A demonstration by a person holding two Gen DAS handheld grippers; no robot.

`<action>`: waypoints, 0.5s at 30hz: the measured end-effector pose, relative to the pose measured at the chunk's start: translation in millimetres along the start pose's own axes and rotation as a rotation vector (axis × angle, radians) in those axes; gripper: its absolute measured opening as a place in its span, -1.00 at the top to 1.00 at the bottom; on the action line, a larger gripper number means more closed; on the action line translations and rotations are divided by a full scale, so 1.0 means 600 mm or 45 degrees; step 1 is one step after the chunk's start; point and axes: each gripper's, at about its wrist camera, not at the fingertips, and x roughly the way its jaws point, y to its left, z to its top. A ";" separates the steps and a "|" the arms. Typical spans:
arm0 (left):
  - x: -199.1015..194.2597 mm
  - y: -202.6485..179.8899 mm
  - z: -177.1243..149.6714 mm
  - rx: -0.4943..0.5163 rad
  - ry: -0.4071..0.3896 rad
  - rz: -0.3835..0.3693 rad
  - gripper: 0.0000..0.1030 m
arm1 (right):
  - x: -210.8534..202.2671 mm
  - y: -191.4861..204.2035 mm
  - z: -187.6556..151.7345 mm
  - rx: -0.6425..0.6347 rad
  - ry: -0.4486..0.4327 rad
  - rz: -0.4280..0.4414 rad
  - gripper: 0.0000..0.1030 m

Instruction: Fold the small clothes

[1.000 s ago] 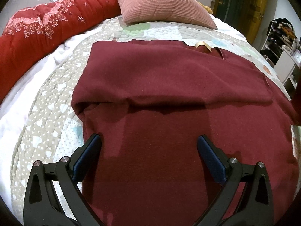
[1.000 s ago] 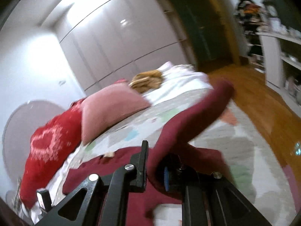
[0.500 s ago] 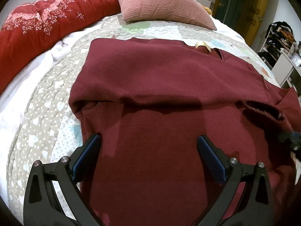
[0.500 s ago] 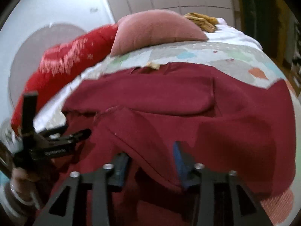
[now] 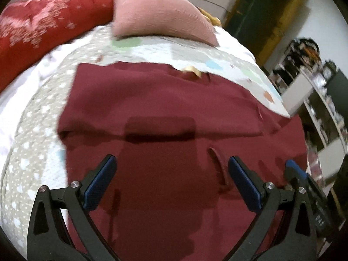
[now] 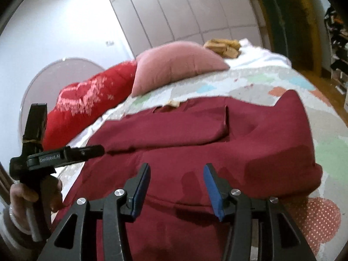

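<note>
A maroon sweater (image 5: 174, 113) lies flat on the quilted bed cover (image 5: 34, 152), with a sleeve folded across its upper part (image 6: 184, 126). My left gripper (image 5: 171, 163) hovers open over the sweater's near half, with nothing between its blue pads. My right gripper (image 6: 177, 171) hangs just above the sweater's lower right part. Its jaws are opening and hold nothing. In the left wrist view the right gripper (image 5: 293, 171) shows at the right edge. In the right wrist view the left gripper (image 6: 95, 151) shows side-on, held by a hand (image 6: 32, 195).
A pink pillow (image 6: 178, 65) and a rolled red blanket (image 6: 91, 104) lie at the head of the bed. A yellowish folded item (image 6: 224, 46) sits behind the pillow. Shelves (image 5: 315, 100) and wooden floor (image 6: 315, 78) lie beyond the bed's right side.
My right gripper came down with the sleeve, opened and let it go on the sweater's body. My left gripper lifted a little and tipped upward, staying open.
</note>
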 end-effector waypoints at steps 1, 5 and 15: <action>0.005 -0.017 -0.003 0.032 0.022 -0.014 -0.99 | -0.004 -0.009 -0.001 0.029 -0.016 0.003 0.05; 0.035 -0.070 -0.011 0.094 0.094 -0.054 -0.97 | -0.029 -0.071 0.008 0.208 -0.088 0.025 0.05; 0.084 -0.142 -0.008 0.231 0.110 0.019 0.48 | -0.106 -0.198 0.007 0.571 -0.280 -0.022 -0.13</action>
